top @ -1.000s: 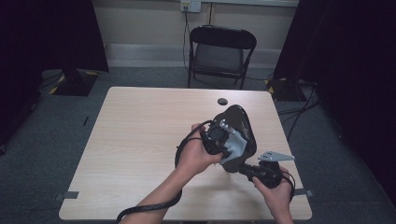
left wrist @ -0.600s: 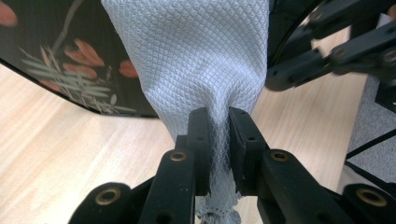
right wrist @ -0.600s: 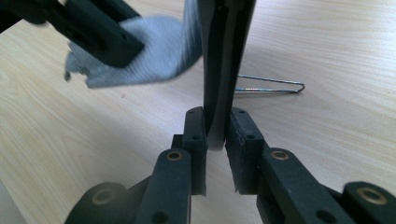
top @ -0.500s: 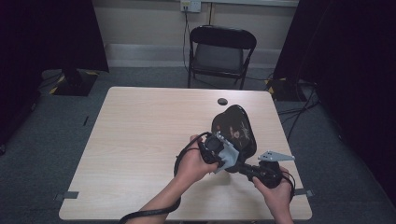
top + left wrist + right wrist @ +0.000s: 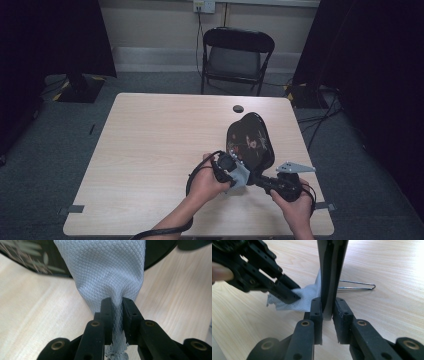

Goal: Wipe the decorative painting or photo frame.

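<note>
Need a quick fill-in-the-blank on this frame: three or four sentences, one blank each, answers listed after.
1. The left tongs are shut on a white ____.
2. The right tongs clamp the rim of the black plate, which stands on ____ rather than lying flat.
3. Beyond the table, a black folding ____ stands by the wall.
4. On the tabletop behind the plate lies a thin bent ____.

Missing words: cloth; edge; chair; wire

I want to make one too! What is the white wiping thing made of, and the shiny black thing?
The white cloth looks like thin, soft non-woven fabric: a matte, embossed diamond grid that bunches between the fingers. The black oval plate looks like hard lacquered plastic or wood, I can't tell which: glossy, with a painted pattern.
</note>
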### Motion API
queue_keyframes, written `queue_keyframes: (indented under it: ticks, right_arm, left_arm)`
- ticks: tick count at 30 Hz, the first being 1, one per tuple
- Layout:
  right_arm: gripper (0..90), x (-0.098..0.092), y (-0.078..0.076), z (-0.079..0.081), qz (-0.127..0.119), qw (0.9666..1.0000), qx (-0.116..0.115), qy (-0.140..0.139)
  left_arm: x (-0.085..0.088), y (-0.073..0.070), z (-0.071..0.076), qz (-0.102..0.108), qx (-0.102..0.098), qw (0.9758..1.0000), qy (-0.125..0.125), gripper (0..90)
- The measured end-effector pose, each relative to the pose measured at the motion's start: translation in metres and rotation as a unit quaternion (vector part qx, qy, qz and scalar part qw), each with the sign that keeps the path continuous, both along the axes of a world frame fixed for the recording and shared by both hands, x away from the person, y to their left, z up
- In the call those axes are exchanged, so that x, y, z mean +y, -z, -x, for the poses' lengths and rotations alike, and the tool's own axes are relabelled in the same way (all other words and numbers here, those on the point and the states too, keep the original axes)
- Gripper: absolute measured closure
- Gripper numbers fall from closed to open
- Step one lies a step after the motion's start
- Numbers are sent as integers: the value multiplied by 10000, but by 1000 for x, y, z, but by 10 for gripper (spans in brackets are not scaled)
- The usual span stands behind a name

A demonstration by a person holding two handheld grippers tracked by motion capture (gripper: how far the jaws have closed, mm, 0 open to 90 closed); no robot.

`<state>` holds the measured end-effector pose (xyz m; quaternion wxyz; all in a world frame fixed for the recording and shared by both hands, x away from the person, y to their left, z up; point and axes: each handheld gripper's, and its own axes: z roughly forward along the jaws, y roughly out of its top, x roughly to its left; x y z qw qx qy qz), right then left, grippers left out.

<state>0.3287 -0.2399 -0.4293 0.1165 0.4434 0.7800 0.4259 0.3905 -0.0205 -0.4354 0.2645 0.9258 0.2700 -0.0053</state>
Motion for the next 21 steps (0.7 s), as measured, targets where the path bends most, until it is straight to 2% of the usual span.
queue_keyframes:
  ticks: [6, 21]
  right_arm:
    - [787, 0, 0, 0, 12, 10000, -6, -10]
    - [763, -3, 0, 2, -45, 10000, 8, -42]
  left_arm:
    - [2, 14, 0, -200, 74, 9998, 6, 802]
    - [5, 17, 1, -166, 115, 9998, -21, 801]
